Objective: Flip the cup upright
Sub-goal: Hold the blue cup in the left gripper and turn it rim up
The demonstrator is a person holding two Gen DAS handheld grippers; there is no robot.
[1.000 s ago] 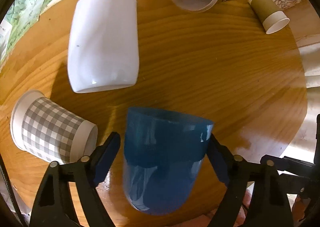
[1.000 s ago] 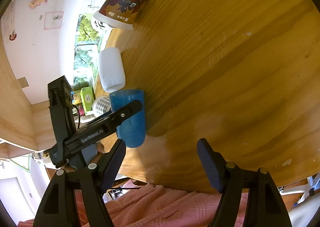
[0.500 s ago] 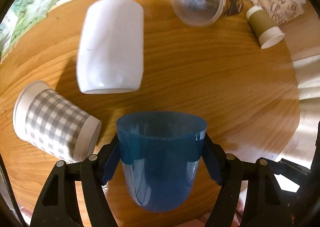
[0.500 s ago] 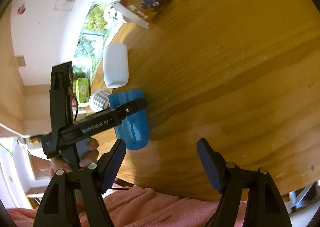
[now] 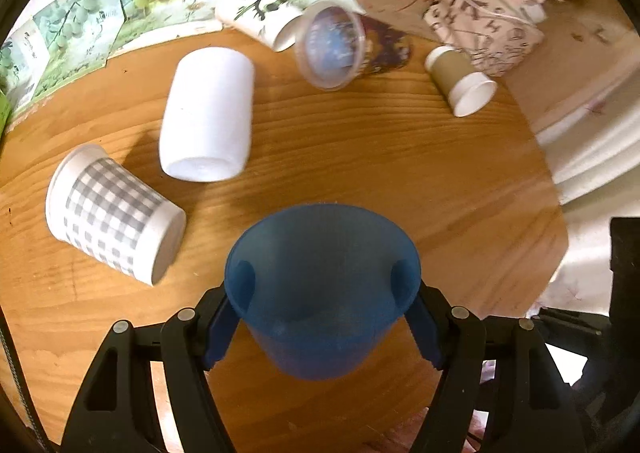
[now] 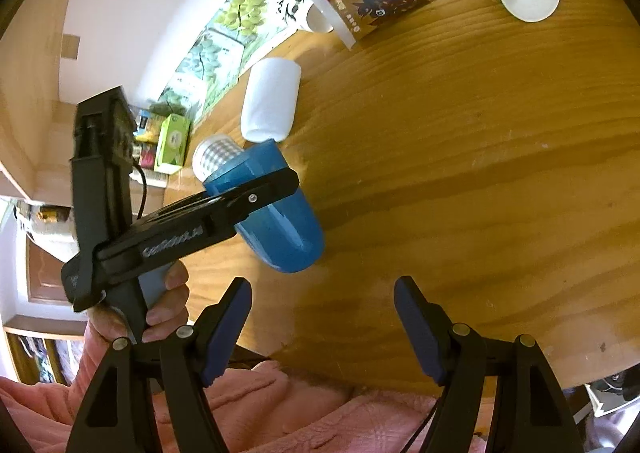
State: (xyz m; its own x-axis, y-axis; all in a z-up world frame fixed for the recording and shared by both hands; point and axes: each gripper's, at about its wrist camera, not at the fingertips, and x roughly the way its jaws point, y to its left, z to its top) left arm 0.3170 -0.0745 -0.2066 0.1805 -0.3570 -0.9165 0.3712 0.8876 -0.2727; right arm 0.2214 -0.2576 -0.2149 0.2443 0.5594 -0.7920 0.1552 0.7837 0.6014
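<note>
Between left jaws, blue cup (image 5: 322, 293) clamped.

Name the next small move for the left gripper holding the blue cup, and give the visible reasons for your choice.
Probably finish tilting, then lower: the left gripper is clamped on the blue cup, whose base looks raised off the wooden table, leaning in the right wrist view.

Round wooden table (image 6: 480, 173) against white wall (image 6: 132, 13).

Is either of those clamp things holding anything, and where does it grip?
The left gripper holds the blue cup, pinching its sides just below the rim. The right gripper is open and empty.
</note>
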